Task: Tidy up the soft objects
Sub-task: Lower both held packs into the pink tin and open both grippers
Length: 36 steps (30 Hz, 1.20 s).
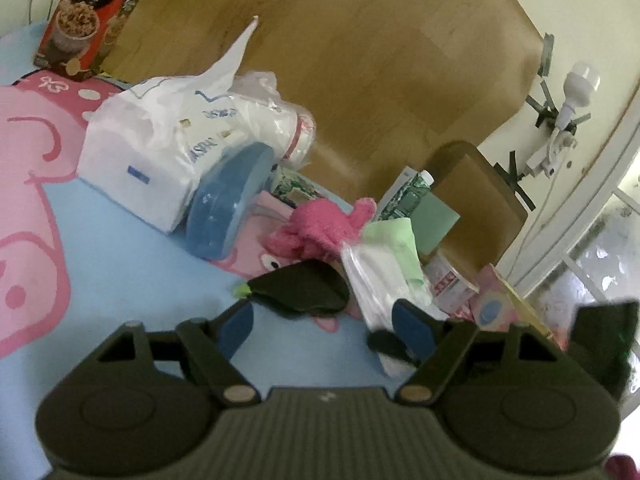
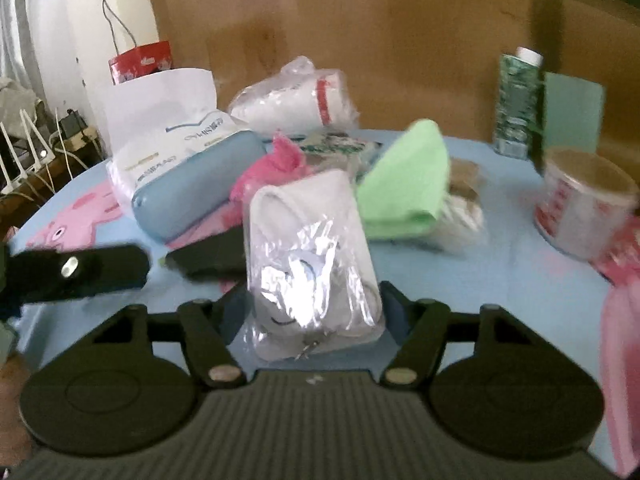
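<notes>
My right gripper (image 2: 312, 308) is shut on a white soft item sealed in a clear plastic bag (image 2: 308, 256), held above the blue table; the bag also shows in the left wrist view (image 1: 372, 280). Behind it lie a green folded cloth (image 2: 408, 184), a pink fluffy item (image 2: 268, 164) and a black soft item (image 2: 212, 256). My left gripper (image 1: 326, 328) is open and empty, low over the table, just short of the black soft item (image 1: 304, 288) and the pink fluffy item (image 1: 320, 226).
A blue oval case (image 2: 196, 188) leans on a white tissue pack in a bag (image 1: 152, 152). A plastic-wrapped cup stack (image 2: 296, 96), a green bottle (image 2: 516, 104), a paper tub (image 2: 580, 208) and a cereal box (image 1: 88, 16) stand around. A brown board (image 1: 360, 60) backs the table.
</notes>
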Motion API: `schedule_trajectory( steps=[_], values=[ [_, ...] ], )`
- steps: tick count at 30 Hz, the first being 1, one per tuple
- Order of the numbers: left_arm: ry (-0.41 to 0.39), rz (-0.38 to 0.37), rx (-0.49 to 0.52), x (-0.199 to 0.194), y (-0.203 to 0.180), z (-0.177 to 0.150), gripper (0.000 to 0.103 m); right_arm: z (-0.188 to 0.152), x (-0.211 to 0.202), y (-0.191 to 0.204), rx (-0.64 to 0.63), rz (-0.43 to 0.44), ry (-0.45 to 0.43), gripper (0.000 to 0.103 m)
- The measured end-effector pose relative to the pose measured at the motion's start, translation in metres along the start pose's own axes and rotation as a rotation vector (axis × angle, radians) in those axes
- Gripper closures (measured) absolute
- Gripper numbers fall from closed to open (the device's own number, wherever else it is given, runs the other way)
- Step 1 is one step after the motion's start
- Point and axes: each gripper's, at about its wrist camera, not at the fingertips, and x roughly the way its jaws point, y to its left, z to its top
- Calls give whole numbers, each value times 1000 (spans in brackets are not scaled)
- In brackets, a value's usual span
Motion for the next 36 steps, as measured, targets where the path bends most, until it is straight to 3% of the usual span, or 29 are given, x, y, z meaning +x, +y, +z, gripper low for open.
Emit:
schedule_trajectory(
  steps=[4, 8, 11, 12, 14, 17, 23, 26, 27, 28, 29, 31, 33, 36],
  values=[
    [34, -11, 90, 4, -16, -1, 25, -36, -43, -3, 20, -36, -36, 34],
    [154, -164, 122, 12, -55, -16, 25, -65, -79, -18, 137, -42, -79, 34],
    [262, -209, 140, 31, -86, -32, 25, -77, -94, -28, 245, 7, -107, 34],
    [289, -221, 133, 37, -93, -36, 28, -80, -98, -31, 269, 30, -120, 34],
    [327, -239, 137, 47, -108, -40, 45, -81, -104, -31, 254, 24, -144, 34],
    [316, -255, 215, 52, -142, -41, 46, -82, -120, -28, 202, -61, -223, 37],
    [282, -327, 372, 79, -231, -39, 46, -77, -156, -63, 238, -214, -402, 37],
    [297, -372, 409, 102, -277, -44, 33, -75, -175, -90, 269, -288, -461, 35],
    [302, -374, 417, 111, -288, -46, 31, -73, -179, -100, 278, -327, -474, 32],
    [289, -358, 439, 118, -299, -50, 30, -72, -180, -108, 279, -377, -482, 18],
    [274, -335, 464, 121, -307, -54, 29, -71, -180, -116, 280, -437, -481, 11],
    [249, -313, 479, 121, -312, -58, 25, -72, -180, -131, 297, -532, -471, 7],
    [228, -343, 463, 111, -300, -55, 23, -82, -187, -142, 327, -538, -489, 7],
    [166, -304, 474, 89, -272, -47, 22, -95, -195, -144, 392, -543, -548, 9]
  ],
)
